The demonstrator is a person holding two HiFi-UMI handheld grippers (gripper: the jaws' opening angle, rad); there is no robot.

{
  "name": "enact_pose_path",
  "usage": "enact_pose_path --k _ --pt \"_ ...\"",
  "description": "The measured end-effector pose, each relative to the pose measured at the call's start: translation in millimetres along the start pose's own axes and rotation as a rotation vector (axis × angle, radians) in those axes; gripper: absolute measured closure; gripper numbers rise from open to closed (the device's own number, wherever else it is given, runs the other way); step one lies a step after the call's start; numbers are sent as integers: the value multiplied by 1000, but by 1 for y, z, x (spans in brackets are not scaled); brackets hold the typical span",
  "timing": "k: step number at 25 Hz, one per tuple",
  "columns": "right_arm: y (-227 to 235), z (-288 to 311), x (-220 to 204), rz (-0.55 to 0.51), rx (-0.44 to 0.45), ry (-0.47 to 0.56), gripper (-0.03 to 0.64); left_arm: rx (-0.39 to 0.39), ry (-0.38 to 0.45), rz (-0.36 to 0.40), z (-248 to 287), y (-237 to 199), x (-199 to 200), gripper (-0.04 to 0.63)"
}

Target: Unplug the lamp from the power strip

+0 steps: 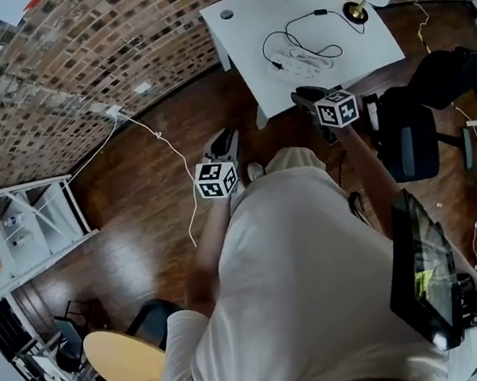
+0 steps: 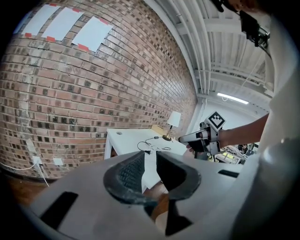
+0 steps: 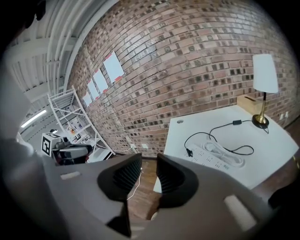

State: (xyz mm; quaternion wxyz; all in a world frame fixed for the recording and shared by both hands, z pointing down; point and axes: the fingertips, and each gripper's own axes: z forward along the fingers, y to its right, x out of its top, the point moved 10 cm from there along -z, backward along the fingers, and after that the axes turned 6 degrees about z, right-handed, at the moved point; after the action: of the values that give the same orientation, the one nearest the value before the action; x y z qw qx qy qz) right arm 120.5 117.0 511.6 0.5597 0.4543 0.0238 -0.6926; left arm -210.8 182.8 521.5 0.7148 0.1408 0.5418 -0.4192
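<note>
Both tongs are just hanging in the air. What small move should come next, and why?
Probably carry the right tongs toward the black plug at the end of the power strip on the white table. The lamp cord seems plugged in there, and those tongs stand open, empty and well short of it.

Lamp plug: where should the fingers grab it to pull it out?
Grab the black plug by its body, not its thin cord. It seems to sit on top of the power strip, which lies flat, at the end nearer the brick wall. So come from above, pinching its two sides.
</note>
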Motion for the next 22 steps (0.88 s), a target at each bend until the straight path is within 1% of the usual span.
enact_pose_path --k 5,11,17,20,22 --pt "6 -22 10 9 0 89 526 11 -35 5 5 5 -2 528" --pt "15 -64 9 35 6 194 531 13 -106 17 18 33 -9 529" --pt "35 -104 -6 47 19 208 535 38 -149 0 37 77 -12 549" --pt "50 -127 -14 33 7 208 577 77 -160 -14 43 101 -10 571" --pt "61 -142 -21 29 0 205 577 102 -161 -10 45 116 -8 583"
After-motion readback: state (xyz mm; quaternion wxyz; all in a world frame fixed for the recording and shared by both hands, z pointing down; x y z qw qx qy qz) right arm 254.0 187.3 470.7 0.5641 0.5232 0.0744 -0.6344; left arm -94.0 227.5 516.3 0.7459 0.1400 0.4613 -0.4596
